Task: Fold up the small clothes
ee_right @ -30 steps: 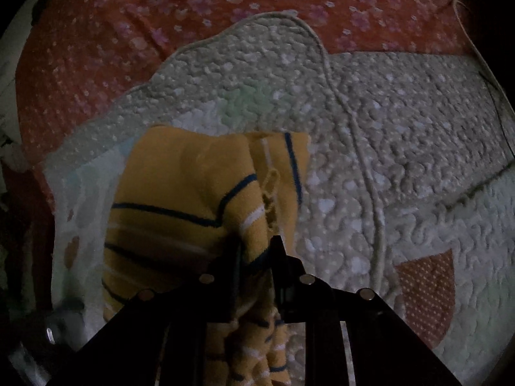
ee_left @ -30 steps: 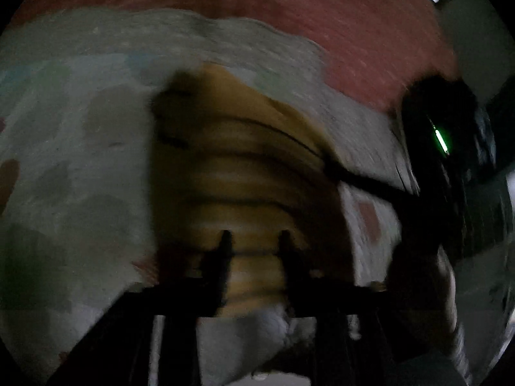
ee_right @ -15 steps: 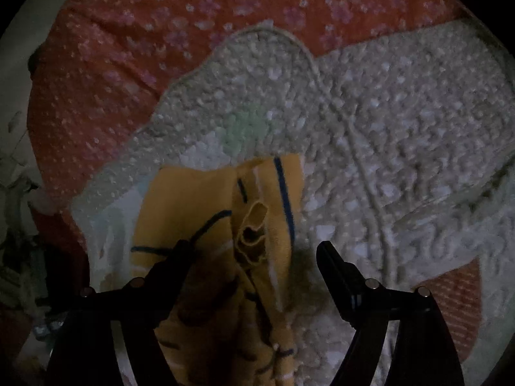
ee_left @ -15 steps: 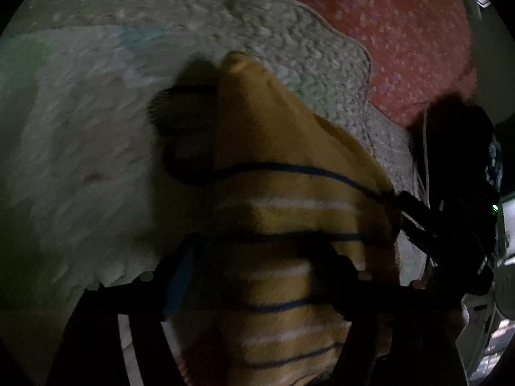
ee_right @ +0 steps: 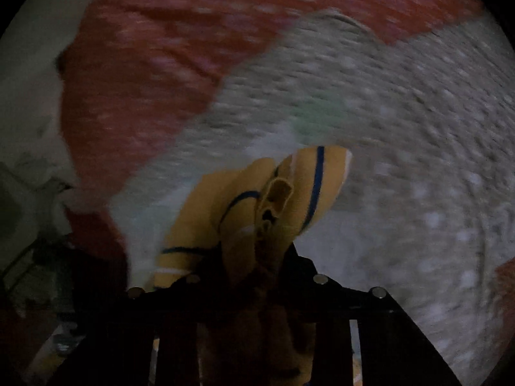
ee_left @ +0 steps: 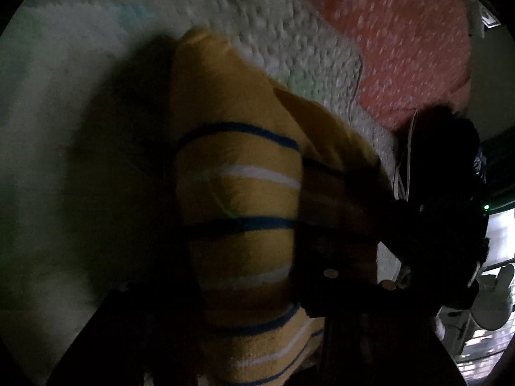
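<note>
In the left wrist view the yellow knitted garment with blue and white stripes (ee_left: 238,199) fills the centre and lower middle of the frame, lying on the pale quilted textured blanket (ee_left: 64,103) that spreads to the left and above it. The red flower-print bedsheet (ee_left: 412,48) lies in the upper right, behind the blanket. In the right wrist view the garment (ee_right: 289,199) sits lower centre, the blanket (ee_right: 418,135) right, the bedsheet (ee_right: 145,74) upper left
</note>
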A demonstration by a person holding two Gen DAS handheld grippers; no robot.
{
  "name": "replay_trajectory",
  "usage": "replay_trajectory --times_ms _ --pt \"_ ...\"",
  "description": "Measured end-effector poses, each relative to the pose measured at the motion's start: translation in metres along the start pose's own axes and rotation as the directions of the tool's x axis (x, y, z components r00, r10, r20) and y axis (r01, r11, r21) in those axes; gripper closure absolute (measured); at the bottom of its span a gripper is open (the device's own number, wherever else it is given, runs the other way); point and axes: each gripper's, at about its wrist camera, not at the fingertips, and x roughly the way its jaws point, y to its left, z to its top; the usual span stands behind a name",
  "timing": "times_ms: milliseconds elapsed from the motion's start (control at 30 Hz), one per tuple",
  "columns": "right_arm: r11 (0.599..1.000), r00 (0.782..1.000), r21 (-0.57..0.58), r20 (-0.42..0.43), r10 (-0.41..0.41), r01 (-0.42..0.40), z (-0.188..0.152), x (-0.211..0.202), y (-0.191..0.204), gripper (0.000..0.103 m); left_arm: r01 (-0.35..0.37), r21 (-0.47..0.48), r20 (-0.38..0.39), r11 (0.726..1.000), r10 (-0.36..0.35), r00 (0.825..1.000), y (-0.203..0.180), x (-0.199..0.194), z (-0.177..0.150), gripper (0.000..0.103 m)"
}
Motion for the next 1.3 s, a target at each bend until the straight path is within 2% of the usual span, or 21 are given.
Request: replay_trajectory --times_ms 167,200,233,300,333,367,400,433,500,567,600,667,733,800,900,933,1000,1067,1167,1267,1300 --pt "0.989 0.991 -0.072 0.004 0.131 -0.13 -0.001 0.017 0.052 0.07 -0.048 -0.01 0.099 0.999 0.049 0.994 0.023 -0.071 0.005 0.062" --pt "0.988 0.99 -0.06 -0.007 0.14 -0.14 -0.002 0.027 0.054 0.064 -0.068 -0.017 0.112 0.998 0.07 0.991 0.029 -0.081 0.007 0.06" --pt "0.991 0.991 -0.038 -0.026 0.128 -0.129 -0.003 0.042 0.053 0.058 -0.092 -0.026 0.122 0.995 0.094 0.988 0.035 -0.086 0.009 0.059" --pt "0.999 0.997 -0.026 -0.065 0.029 -0.031 -0.009 0.064 0.045 0.055 -0.196 -0.069 0.128 0.978 0.204 0.971 0.054 -0.091 0.012 0.047" --pt "0.999 0.996 -0.031 -0.071 -0.046 0.044 -0.013 0.07 0.04 0.054 -0.243 -0.091 0.118 0.966 0.253 0.96 0.064 -0.089 0.012 0.047" --pt "0.996 0.994 -0.03 -0.069 -0.086 0.084 -0.014 0.072 0.037 0.054 -0.286 -0.111 0.092 0.952 0.297 0.951 0.076 -0.085 0.012 0.047" --pt "0.996 0.995 -0.019 -0.061 -0.085 0.084 -0.015 0.069 0.035 0.054 -0.312 -0.124 0.068 0.942 0.322 0.944 0.084 -0.083 0.012 0.048" --pt "0.998 0.997 -0.016 -0.04 -0.066 0.066 -0.014 0.06 0.036 0.054 -0.307 -0.132 0.063 0.942 0.317 0.946 0.091 -0.086 0.009 0.048" --pt "0.998 0.999 -0.051 0.007 -0.047 0.048 -0.013 0.045 0.045 0.054 -0.27 -0.141 0.118 0.953 0.287 0.951 0.096 -0.103 0.002 0.048" --pt "0.996 1.0 -0.087 0.024 0.017 -0.015 -0.015 0.032 0.059 0.054 -0.285 -0.12 0.165 0.951 0.302 0.939 0.092 -0.115 -0.006 0.048" --pt "0.991 0.996 -0.103 0.01 0.083 -0.082 -0.019 0.029 0.068 0.056 -0.293 -0.104 0.186 0.95 0.308 0.933 0.089 -0.12 -0.012 0.048" --pt "0.976 0.984 -0.128 -0.036 0.172 -0.175 -0.027 0.033 0.085 0.057 -0.29 -0.081 0.202 0.954 0.301 0.932 0.084 -0.121 -0.022 0.048" --pt "0.966 0.973 -0.141 -0.112 0.204 -0.218 -0.037 0.049 0.095 0.057 -0.276 -0.068 0.186 0.959 0.285 0.94 0.08 -0.109 -0.034 0.048" --pt "0.979 0.976 -0.133 -0.171 0.132 -0.156 -0.05 0.068 0.087 0.057 -0.286 -0.077 0.135 0.955 0.294 0.946 0.085 -0.086 -0.042 0.048" --pt "0.992 0.965 -0.108 -0.246 -0.088 0.063 -0.064 0.099 0.056 0.06 -0.297 -0.113 0.106 0.948 0.309 0.945 0.103 -0.061 -0.056 0.043" --pt "0.994 0.961 -0.08 -0.261 -0.093 0.075 -0.066 0.101 0.046 0.061 -0.278 -0.113 0.125 0.954 0.291 0.948 0.105 -0.062 -0.059 0.042" --pt "0.999 0.972 -0.028 -0.232 -0.041 0.036 -0.065 0.089 0.042 0.06 -0.269 -0.114 0.13 0.956 0.283 0.95 0.104 -0.067 -0.061 0.042" --pt "0.992 0.987 -0.113 -0.146 -0.071 0.054 -0.067 0.066 0.058 0.06 -0.269 -0.119 0.155 0.956 0.286 0.946 0.101 -0.079 -0.066 0.042" --pt "0.968 0.992 -0.232 -0.058 -0.113 0.096 -0.084 0.046 0.081 0.059 -0.291 -0.111 0.207 0.95 0.309 0.928 0.096 -0.092 -0.078 0.042" --pt "0.966 0.984 -0.23 -0.106 -0.143 0.116 -0.106 0.05 0.08 0.059 -0.295 -0.133 0.174 0.946 0.316 0.933 0.106 -0.086 -0.093 0.042" --pt "0.957 0.97 -0.24 -0.142 -0.198 0.16 -0.119 0.057 0.074 0.059 -0.299 -0.136 0.168 0.944 0.32 0.933 0.109 -0.083 -0.095 0.042"
